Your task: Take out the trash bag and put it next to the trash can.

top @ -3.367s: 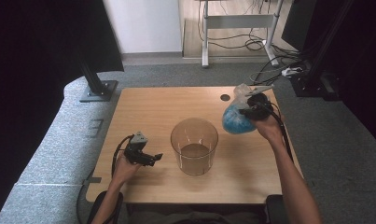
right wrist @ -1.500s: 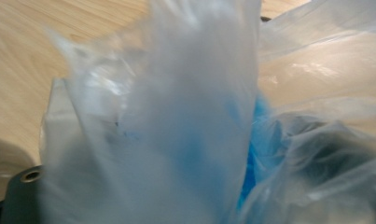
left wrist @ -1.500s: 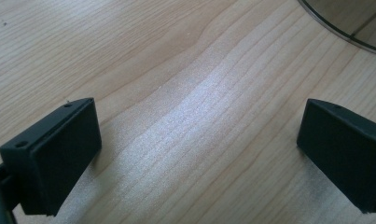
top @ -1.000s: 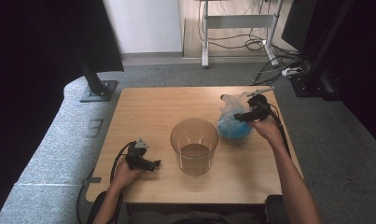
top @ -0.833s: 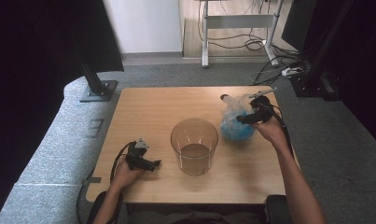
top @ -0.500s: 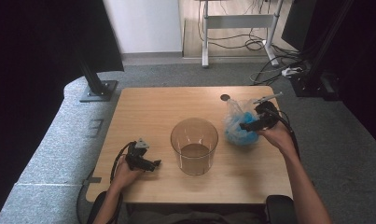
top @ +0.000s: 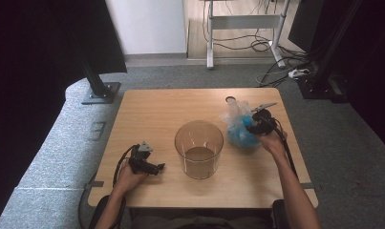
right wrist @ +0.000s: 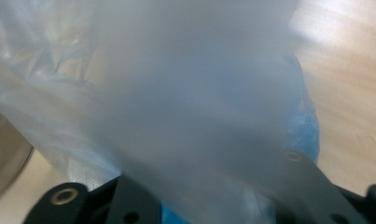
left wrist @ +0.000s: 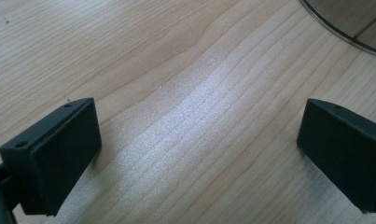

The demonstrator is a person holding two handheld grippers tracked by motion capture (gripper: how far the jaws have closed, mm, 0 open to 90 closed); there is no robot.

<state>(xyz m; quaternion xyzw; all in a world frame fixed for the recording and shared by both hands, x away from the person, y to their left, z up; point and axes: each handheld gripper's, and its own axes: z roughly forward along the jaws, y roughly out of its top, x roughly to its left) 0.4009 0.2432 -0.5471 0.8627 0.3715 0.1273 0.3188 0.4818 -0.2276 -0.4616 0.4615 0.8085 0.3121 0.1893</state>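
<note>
So far, nothing has gone into the bucket, as far as the high view shows: the clear round bucket stands open near the middle of the table, a little toward your edge, and its inside looks bare.

Your right gripper sits at the plastic bag, a thin clear bag with something blue inside, resting on the table just right of the bucket, toward the right edge. In the right gripper view the bag's film is pressed up against the camera and hides the jaws, so you cannot tell from these pictures whether they are clamped on the plastic or simply lying against it.

Your left gripper rests low near the front left corner, well apart from the bag and just left of the bucket. In the left gripper view its two black jaws are spread wide with only bare wood between them; the bucket's rim curves past the upper right corner.

Judging by this, the work is at an early stage. What seems left is getting a firm hold of the bag, lifting it over the rim, and lowering it into the bucket.
</note>
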